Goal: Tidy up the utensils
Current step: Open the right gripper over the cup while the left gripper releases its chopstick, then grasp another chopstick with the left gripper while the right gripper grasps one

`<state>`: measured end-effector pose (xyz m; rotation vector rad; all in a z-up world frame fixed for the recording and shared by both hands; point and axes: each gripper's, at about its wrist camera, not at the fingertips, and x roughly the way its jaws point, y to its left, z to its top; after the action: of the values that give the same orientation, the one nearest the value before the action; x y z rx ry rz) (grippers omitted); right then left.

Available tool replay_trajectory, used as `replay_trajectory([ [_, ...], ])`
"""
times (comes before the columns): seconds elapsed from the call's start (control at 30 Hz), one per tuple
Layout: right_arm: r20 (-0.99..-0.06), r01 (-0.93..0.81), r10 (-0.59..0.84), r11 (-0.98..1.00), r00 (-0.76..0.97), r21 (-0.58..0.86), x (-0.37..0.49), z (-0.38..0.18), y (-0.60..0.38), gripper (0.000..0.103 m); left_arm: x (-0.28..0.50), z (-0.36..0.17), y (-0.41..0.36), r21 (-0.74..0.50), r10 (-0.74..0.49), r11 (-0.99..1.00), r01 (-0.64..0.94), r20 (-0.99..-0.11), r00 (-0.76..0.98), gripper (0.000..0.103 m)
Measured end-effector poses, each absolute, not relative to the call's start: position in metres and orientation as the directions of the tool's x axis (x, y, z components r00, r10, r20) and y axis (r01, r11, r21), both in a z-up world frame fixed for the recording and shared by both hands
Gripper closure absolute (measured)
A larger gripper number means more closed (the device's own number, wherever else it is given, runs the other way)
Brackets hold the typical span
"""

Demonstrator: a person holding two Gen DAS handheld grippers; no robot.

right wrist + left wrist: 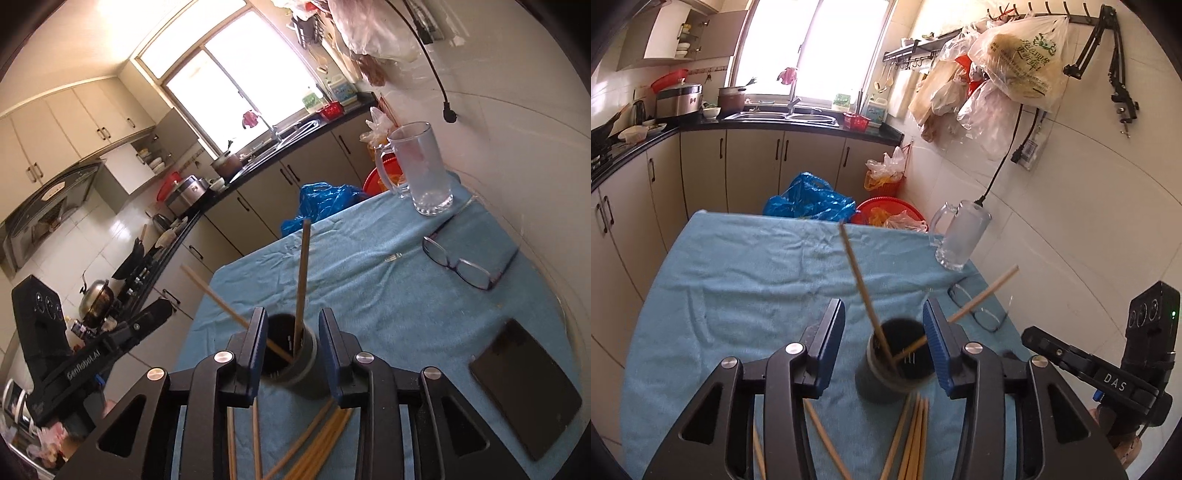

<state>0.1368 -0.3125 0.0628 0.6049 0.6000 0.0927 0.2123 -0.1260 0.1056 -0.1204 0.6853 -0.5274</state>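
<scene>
On the blue cloth, both grippers, left [884, 334] and right [293, 341], stood open astride the dark cylindrical holder [899, 360], best steadied before loading loose wooden chopsticks [912, 439].

The left gripper [884, 341] and right gripper [293, 347] are both pointing downward, jaws standing apart, gripping nothing.

two chopsticks [302, 280] stand in one dark cup [295, 354]. loose chopsticks [914, 439] lie on the cloth [369, 295], at least six, the exact count unclear. one glass mug [417, 170], one pair of glasses [465, 262], one black phone [524, 391]. two grippers.
</scene>
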Motion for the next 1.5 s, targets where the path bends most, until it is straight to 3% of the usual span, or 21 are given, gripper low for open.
replay_trajectory([
  [0.2, -0.543, 0.105, 0.271, 0.820, 0.795, 0.563, 0.092, 0.025, -0.305, 0.071, 0.174, 0.063, -0.106, -0.263, -0.479, 0.872, 0.413, -0.634, 0.608, 0.060],
  [0.43, -0.620, 0.140, 0.314, 0.808, 0.719, 0.572, 0.079, -0.026, -0.300, 0.071, 0.178, -0.008, -0.119, -0.288, -0.461, 0.863, 0.416, -0.786, 0.413, 0.060],
  [0.83, -0.650, 0.160, 0.295, 0.822, 0.701, 0.546, 0.086, -0.027, -0.310, 0.071, 0.182, -0.050, -0.184, -0.132, -0.338, 0.843, 0.522, -0.884, 0.323, 0.065],
  [0.97, -0.662, 0.174, 0.291, 0.822, 0.691, 0.542, 0.086, -0.030, -0.313, 0.070, 0.186, -0.055, -0.193, -0.071, -0.287, 0.855, 0.513, -0.890, 0.354, 0.073],
  [1.03, -0.671, 0.178, 0.292, 0.823, 0.681, 0.539, 0.087, -0.032, -0.311, 0.070, 0.185, -0.055, -0.195, -0.048, -0.268, 0.861, 0.506, -0.889, 0.372, 0.089],
  [1.5, -0.784, 0.127, 0.328, 0.882, 0.527, 0.455, 0.119, -0.061, -0.245, 0.071, 0.157, -0.051, -0.127, -0.192, -0.363, 0.873, 0.447, -0.870, 0.335, 0.096],
])
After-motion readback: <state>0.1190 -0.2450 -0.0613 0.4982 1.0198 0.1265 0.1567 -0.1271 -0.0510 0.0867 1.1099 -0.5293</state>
